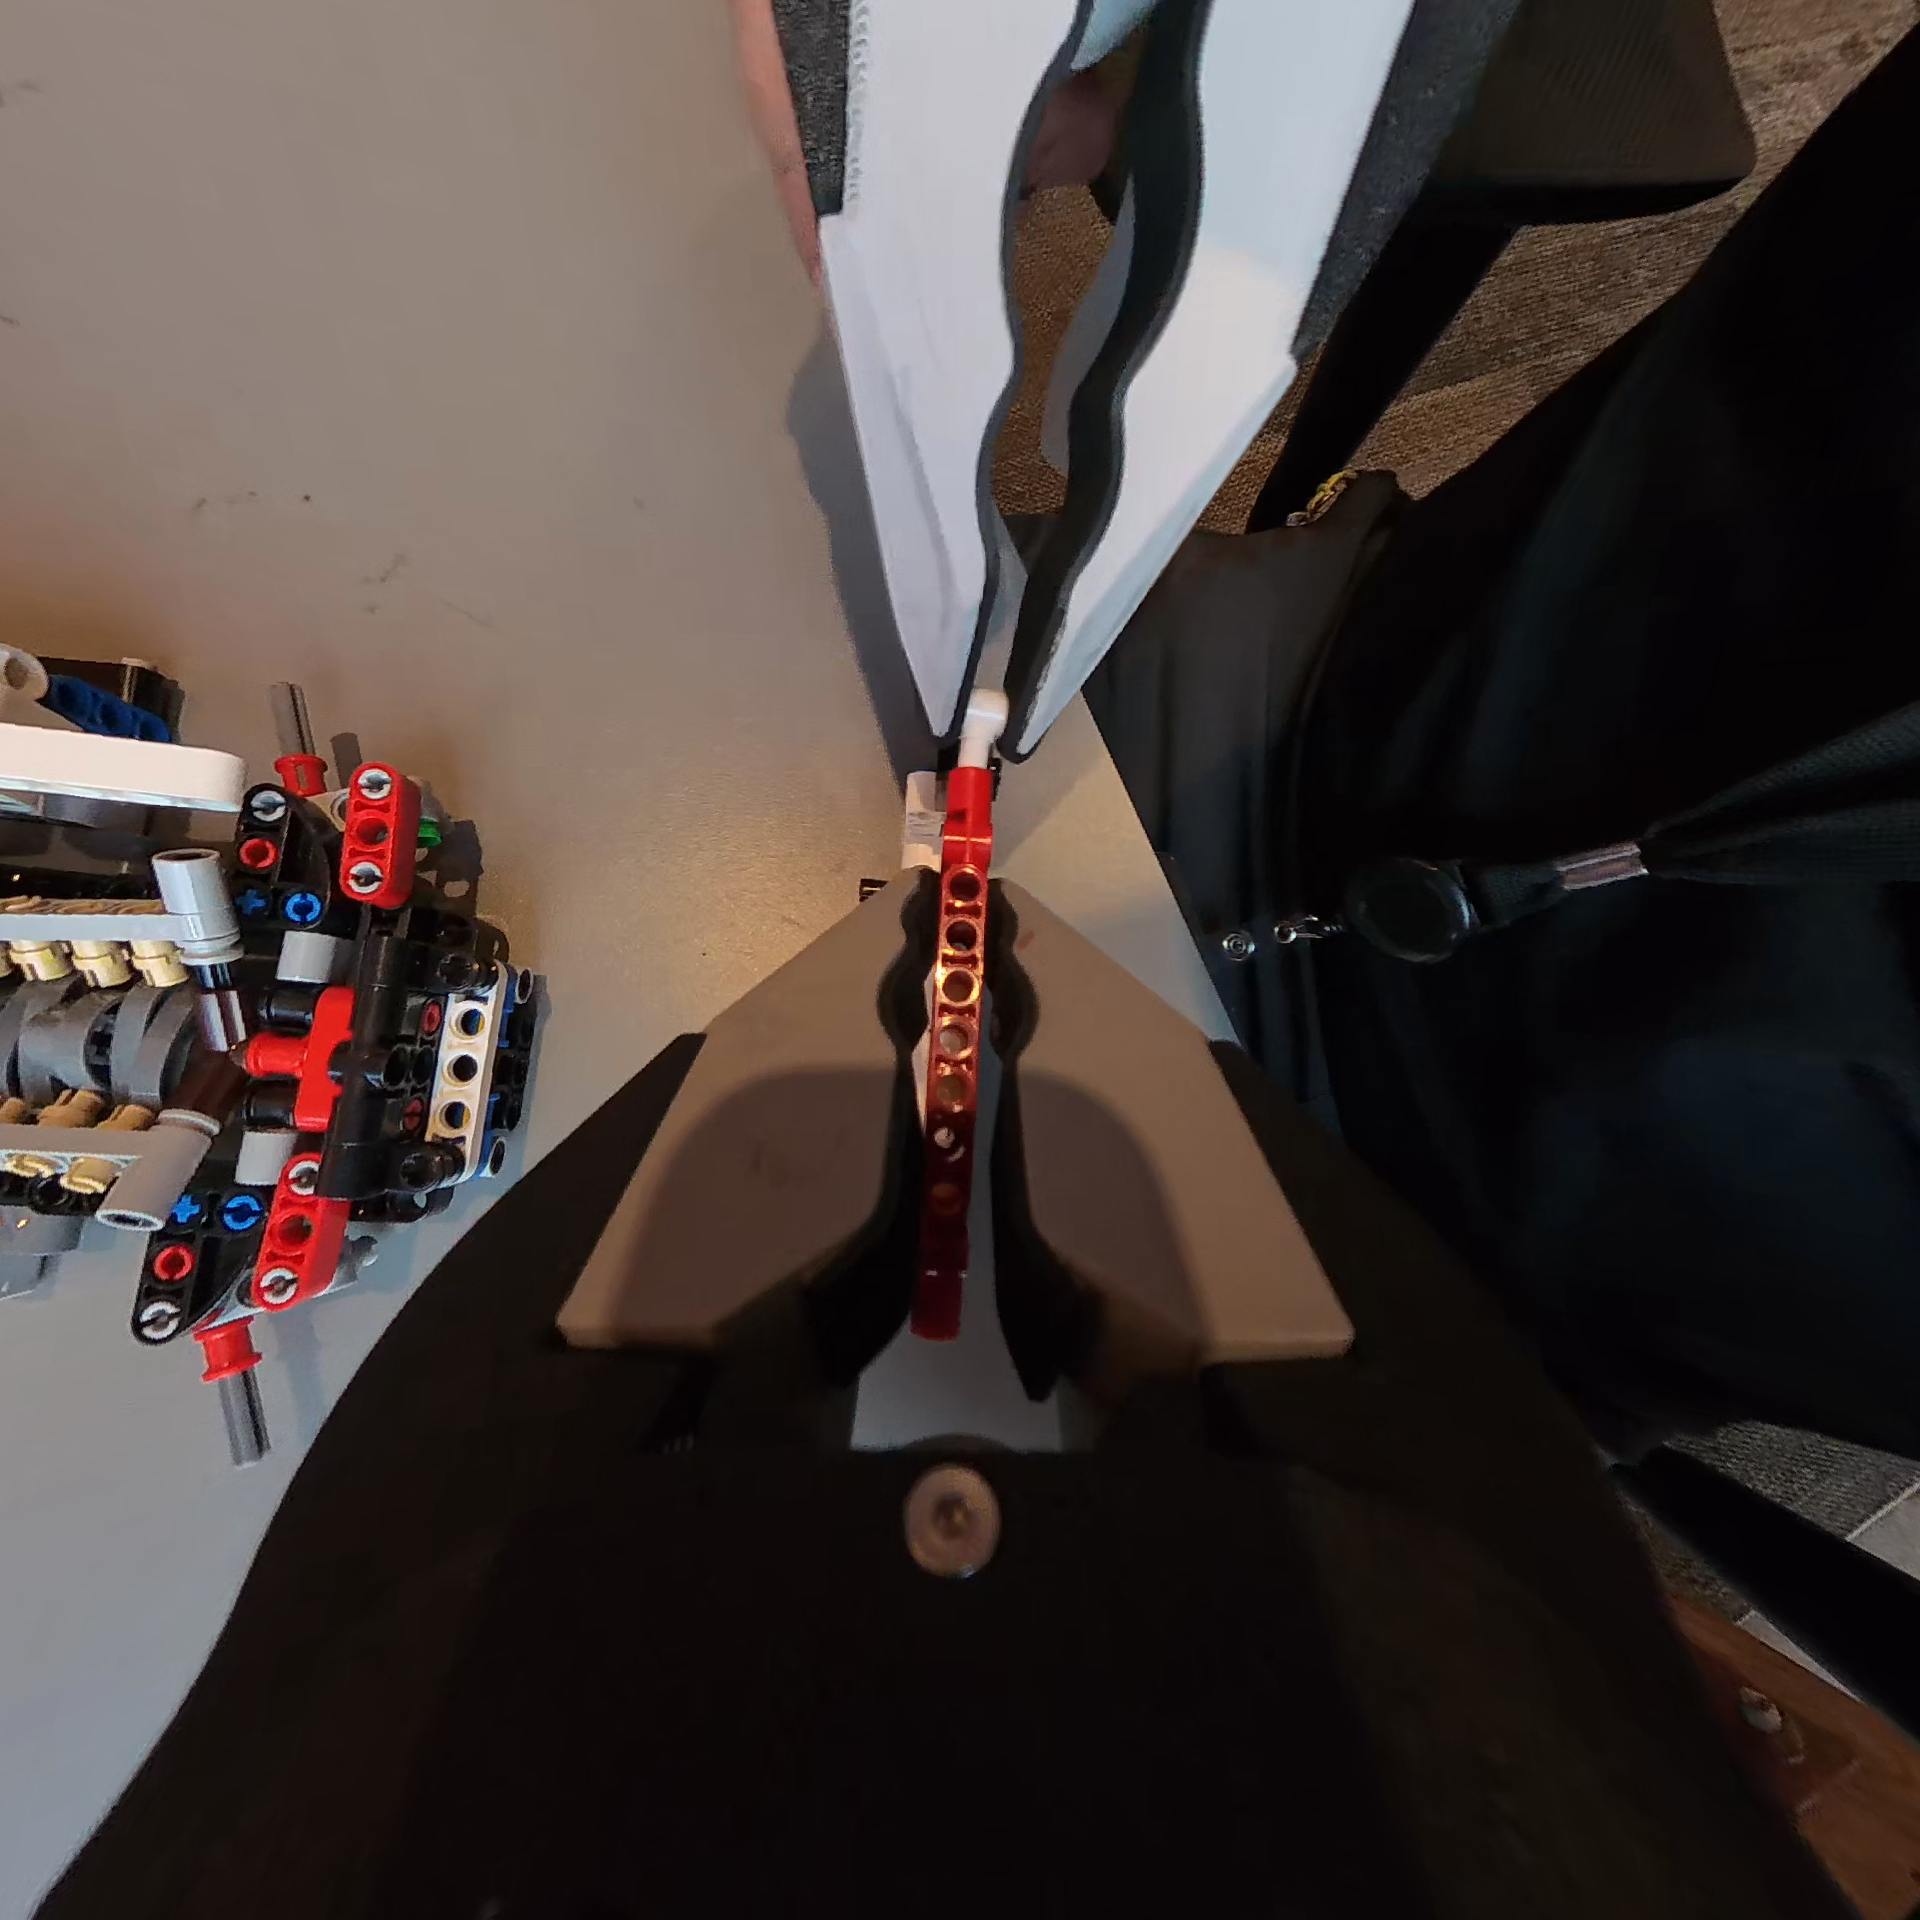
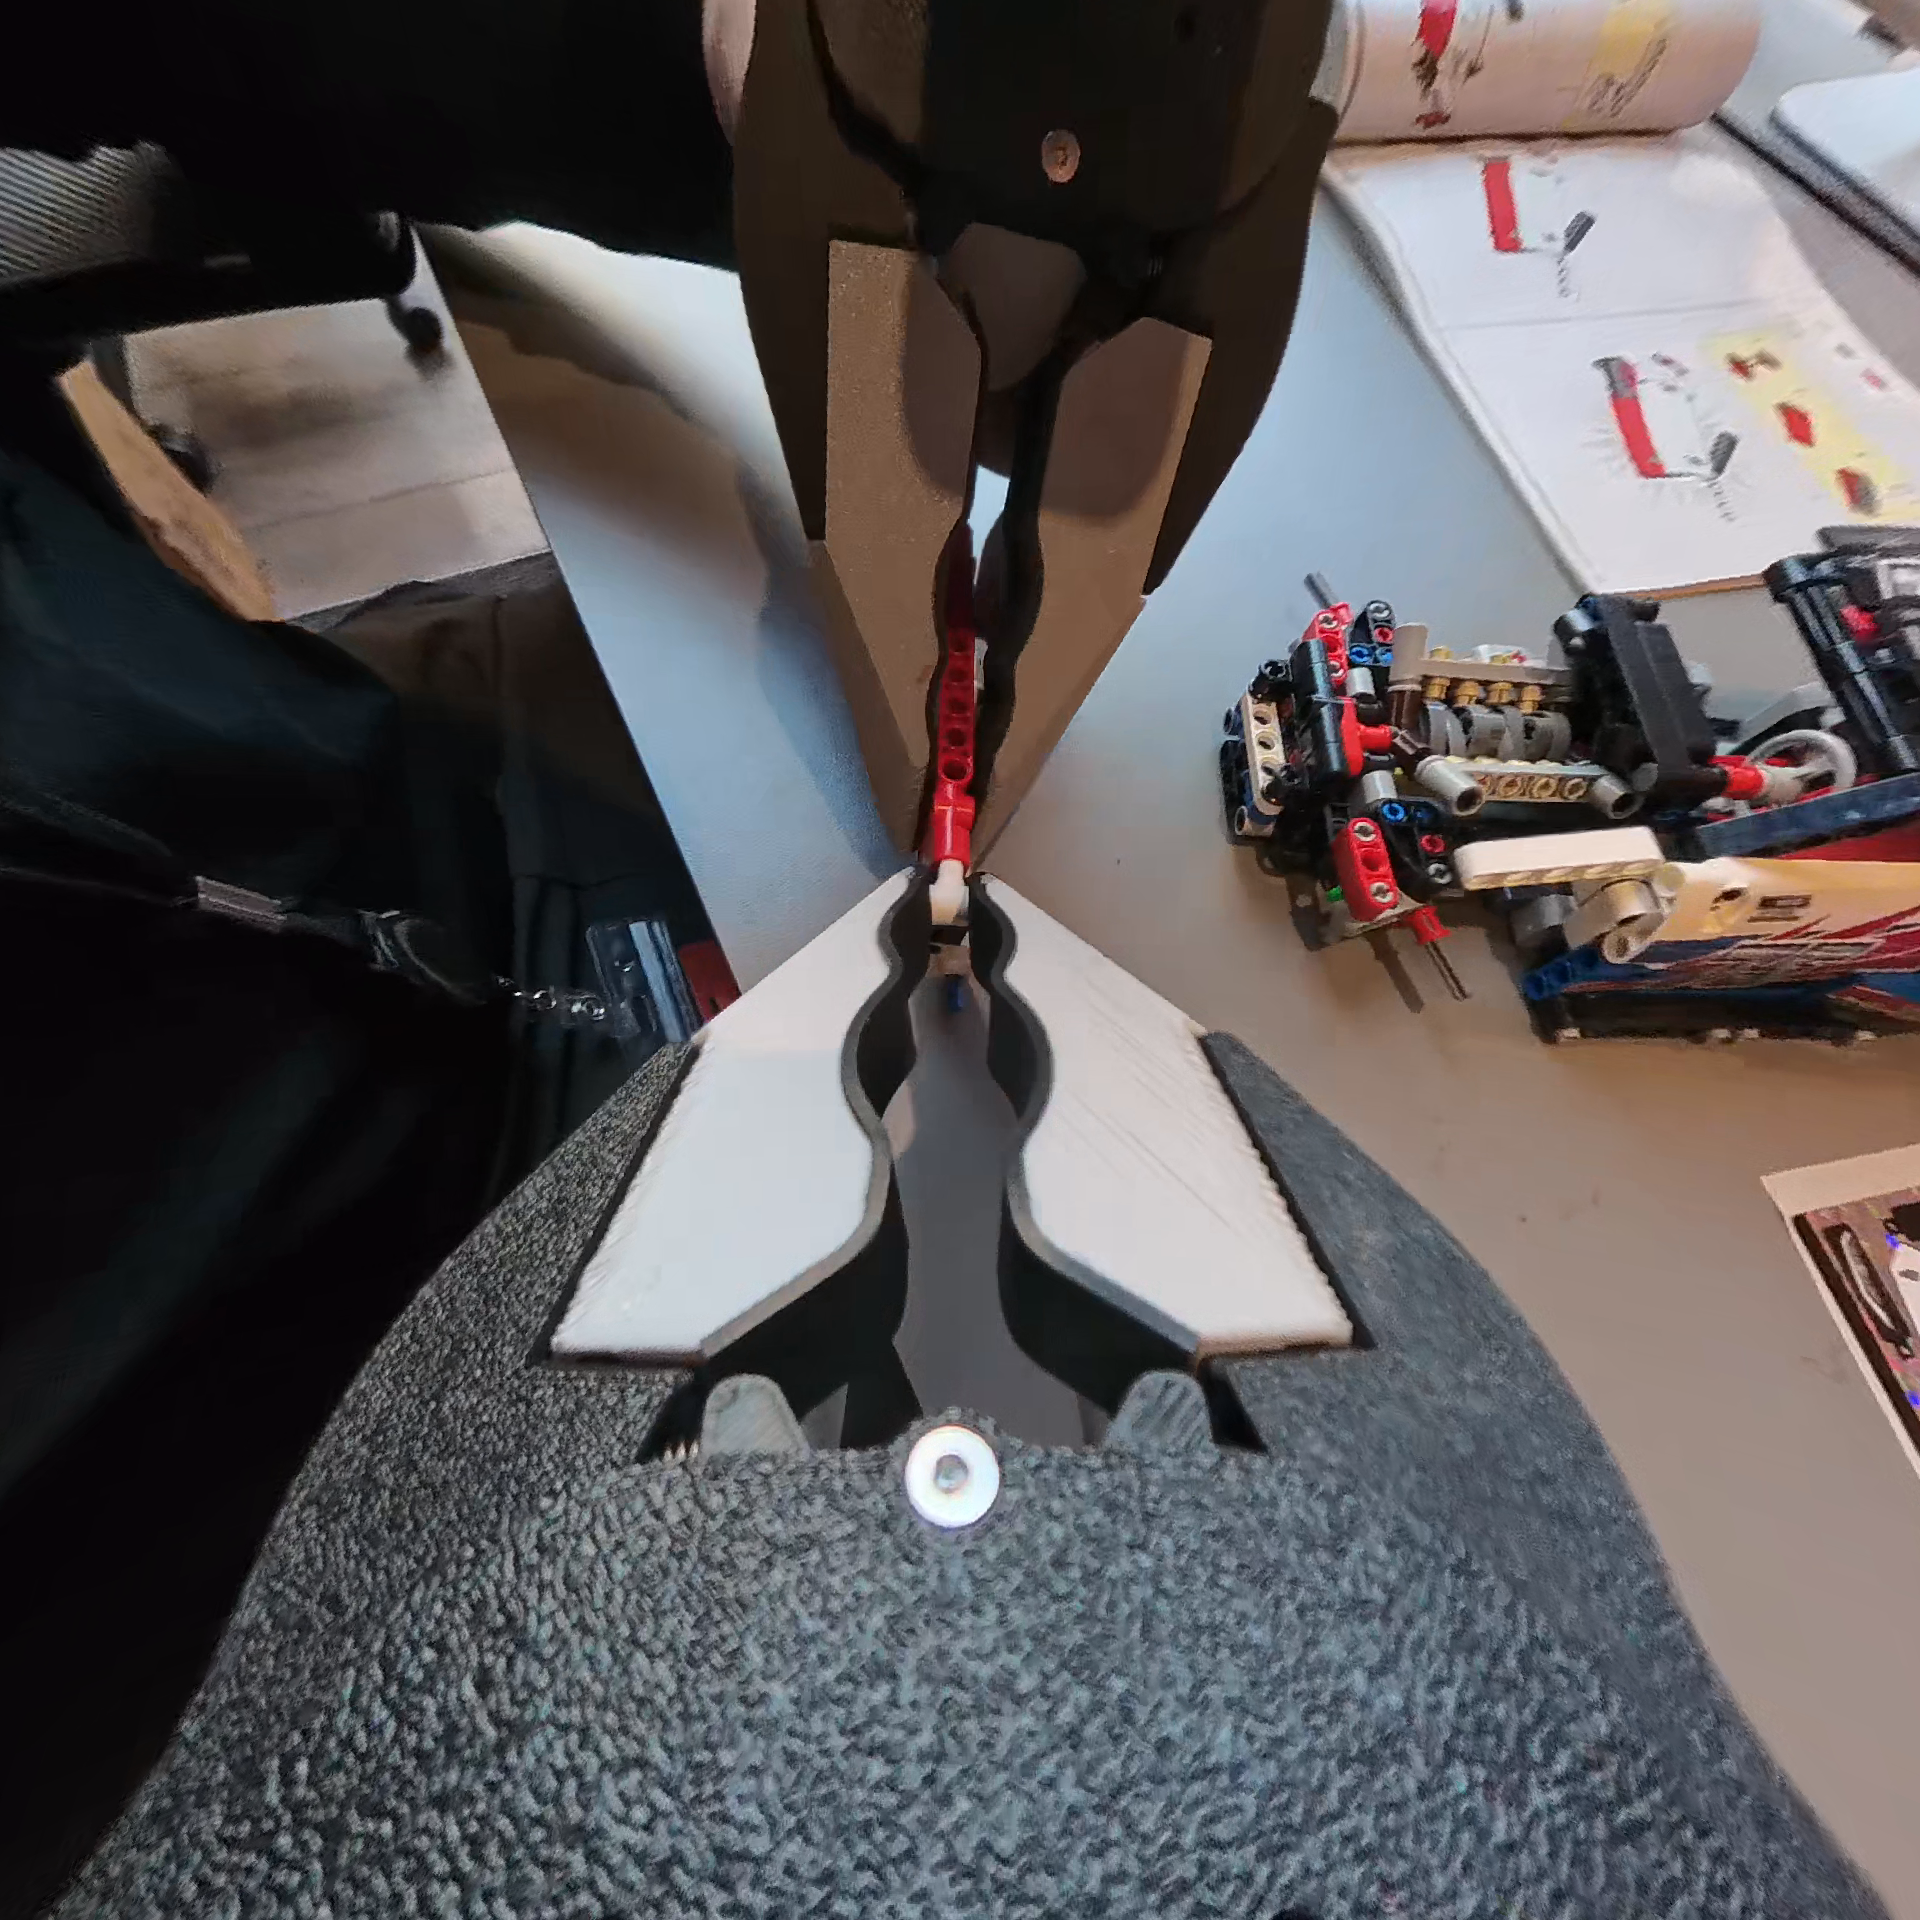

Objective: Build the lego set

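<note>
Red beam (image 1: 957, 1049) is clamped lengthwise between the left gripper (image 1: 961, 894) fingers, row of holes facing the camera, its tip sticking out past the fingertips. A white pin (image 1: 982, 722) sits at that tip, end-on to the beam; whether it's seated I can't tell. Right gripper (image 2: 951, 894) pinches the pin at its fingertips, jaws nearly closed on it. The two grippers meet tip to tip, in line, over the bench (image 1: 468, 364) near its edge.

Half-built car (image 2: 1538, 790) rests on the bench, well apart from the grippers: black frame, red and grey parts, white and blue bodywork. In the left view its end (image 1: 312, 1039) lies left of the gripper. Open instruction booklet (image 2: 1621, 353) lies beyond the car. A printed sheet (image 2: 1860, 1278) sits at the right edge. A dark bag (image 1: 1507, 935) sits just off the bench edge.
</note>
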Action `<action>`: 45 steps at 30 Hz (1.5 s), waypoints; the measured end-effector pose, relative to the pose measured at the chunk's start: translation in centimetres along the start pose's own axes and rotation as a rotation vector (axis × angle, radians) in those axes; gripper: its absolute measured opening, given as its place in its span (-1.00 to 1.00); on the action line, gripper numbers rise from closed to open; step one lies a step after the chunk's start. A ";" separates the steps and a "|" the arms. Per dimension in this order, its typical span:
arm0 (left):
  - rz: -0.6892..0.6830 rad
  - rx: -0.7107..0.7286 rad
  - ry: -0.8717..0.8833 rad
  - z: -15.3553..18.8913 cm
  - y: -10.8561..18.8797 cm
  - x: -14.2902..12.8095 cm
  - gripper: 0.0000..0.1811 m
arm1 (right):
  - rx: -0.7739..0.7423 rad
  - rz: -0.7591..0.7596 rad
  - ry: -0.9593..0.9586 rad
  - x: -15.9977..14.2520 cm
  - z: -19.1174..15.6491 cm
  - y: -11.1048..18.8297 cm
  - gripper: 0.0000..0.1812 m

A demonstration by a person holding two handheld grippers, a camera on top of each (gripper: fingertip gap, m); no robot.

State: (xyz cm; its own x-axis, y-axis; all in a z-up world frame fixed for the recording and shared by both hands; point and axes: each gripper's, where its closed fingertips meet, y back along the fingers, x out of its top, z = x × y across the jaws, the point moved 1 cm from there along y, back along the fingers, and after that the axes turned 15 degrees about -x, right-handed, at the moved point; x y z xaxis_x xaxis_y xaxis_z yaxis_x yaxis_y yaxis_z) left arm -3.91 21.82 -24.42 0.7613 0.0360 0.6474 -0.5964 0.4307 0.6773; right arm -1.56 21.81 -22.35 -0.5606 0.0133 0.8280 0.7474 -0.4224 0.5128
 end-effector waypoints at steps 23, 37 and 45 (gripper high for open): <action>-0.088 0.507 -0.374 -1.3 1.7 -1.1 -0.95 | -0.101 0.180 -0.202 -0.9 2.2 1.3 -0.69; -0.339 0.945 -0.573 -1.9 3.4 -4.6 -0.82 | -0.109 0.130 -0.038 -0.5 0.7 -1.3 -0.71; 0.130 0.741 -0.071 1.5 6.5 -5.0 -0.43 | -0.033 0.105 -0.054 1.0 0.7 -1.6 -0.69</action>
State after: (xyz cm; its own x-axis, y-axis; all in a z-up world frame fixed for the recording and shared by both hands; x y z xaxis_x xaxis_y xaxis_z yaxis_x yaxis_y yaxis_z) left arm -12.02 23.07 -22.75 0.6699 -0.0243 0.7421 -0.7145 -0.2928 0.6354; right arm -3.05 23.09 -22.16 -0.4590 0.0155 0.8883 0.7885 -0.4536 0.4154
